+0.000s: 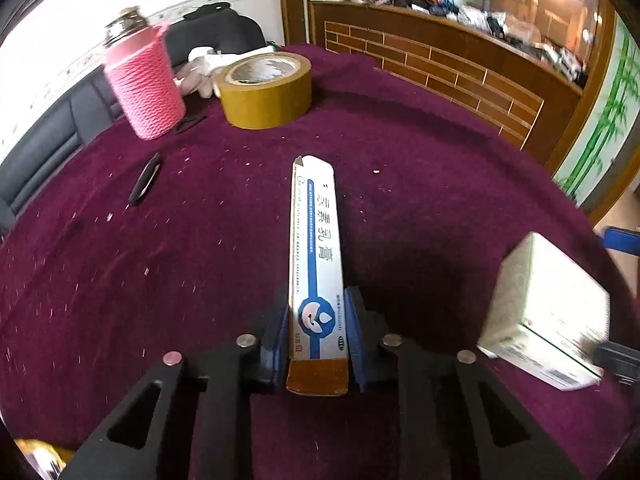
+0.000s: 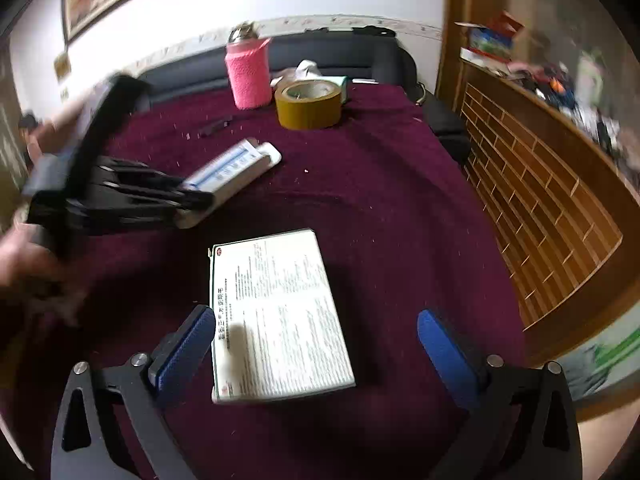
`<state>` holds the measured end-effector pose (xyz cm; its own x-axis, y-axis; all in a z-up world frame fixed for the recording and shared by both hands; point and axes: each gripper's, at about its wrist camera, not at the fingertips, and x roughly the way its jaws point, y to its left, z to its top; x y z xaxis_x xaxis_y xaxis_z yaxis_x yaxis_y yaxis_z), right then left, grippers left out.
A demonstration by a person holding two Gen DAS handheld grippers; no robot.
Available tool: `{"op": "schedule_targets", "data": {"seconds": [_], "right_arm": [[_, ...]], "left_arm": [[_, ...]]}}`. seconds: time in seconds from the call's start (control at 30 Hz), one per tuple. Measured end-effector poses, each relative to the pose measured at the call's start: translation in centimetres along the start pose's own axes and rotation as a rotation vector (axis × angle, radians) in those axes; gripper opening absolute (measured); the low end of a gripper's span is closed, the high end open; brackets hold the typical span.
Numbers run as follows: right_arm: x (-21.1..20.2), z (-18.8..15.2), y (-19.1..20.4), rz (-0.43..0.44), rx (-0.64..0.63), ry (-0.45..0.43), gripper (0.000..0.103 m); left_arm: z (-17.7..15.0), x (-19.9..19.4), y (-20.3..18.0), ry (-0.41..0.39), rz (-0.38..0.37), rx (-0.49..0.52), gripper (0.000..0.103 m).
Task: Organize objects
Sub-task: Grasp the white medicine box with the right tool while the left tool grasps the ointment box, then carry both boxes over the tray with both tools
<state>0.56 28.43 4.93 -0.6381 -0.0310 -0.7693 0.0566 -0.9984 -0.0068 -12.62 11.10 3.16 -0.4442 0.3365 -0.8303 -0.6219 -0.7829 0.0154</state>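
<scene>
My left tool [image 1: 318, 332] is squeezed tight on a long thin box [image 1: 316, 256]. The box is white with a blue stripe, and its blue pads press on both sides near the close end. The far end of the box points out over the dark red table [image 1: 420, 200].

My right tool [image 2: 316, 344] is open wide. A flat white box [image 2: 276, 316] with small print lies on the table between its two blue pads. The left pad is just beside the box edge, and the right pad is well apart from it.

At the far side of the table stand a pink bottle [image 2: 248, 76] and a brown tape roll [image 2: 309, 103], close together. A small black thing [image 1: 145, 178] lies on the cloth near them.
</scene>
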Motion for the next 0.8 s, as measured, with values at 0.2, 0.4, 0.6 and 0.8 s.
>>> {"op": "schedule_targets", "data": {"seconds": [0.2, 0.4, 0.6, 0.8], "right_arm": [[4.1, 1.1, 2.0, -0.037, -0.078, 0.091, 0.101], [4.3, 0.5, 2.4, 0.028, -0.010, 0.144, 0.076], [-0.3, 0.7, 5.5, 0.088, -0.032, 0.075, 0.076], [-4.0, 2.0, 12.0, 0.237, -0.084, 0.032, 0.076]], "left_arm": [[-2.7, -4.9, 1.2, -0.061, -0.017, -0.093, 0.022], [-6.3, -10.1, 2.9, -0.127, -0.026, -0.183, 0.022], [-11.4, -16.1, 5.4, -0.202, 0.023, -0.292, 0.022], [-18.3, -22.4, 9.4, -0.250, 0.156, -0.411, 0.022]]}}
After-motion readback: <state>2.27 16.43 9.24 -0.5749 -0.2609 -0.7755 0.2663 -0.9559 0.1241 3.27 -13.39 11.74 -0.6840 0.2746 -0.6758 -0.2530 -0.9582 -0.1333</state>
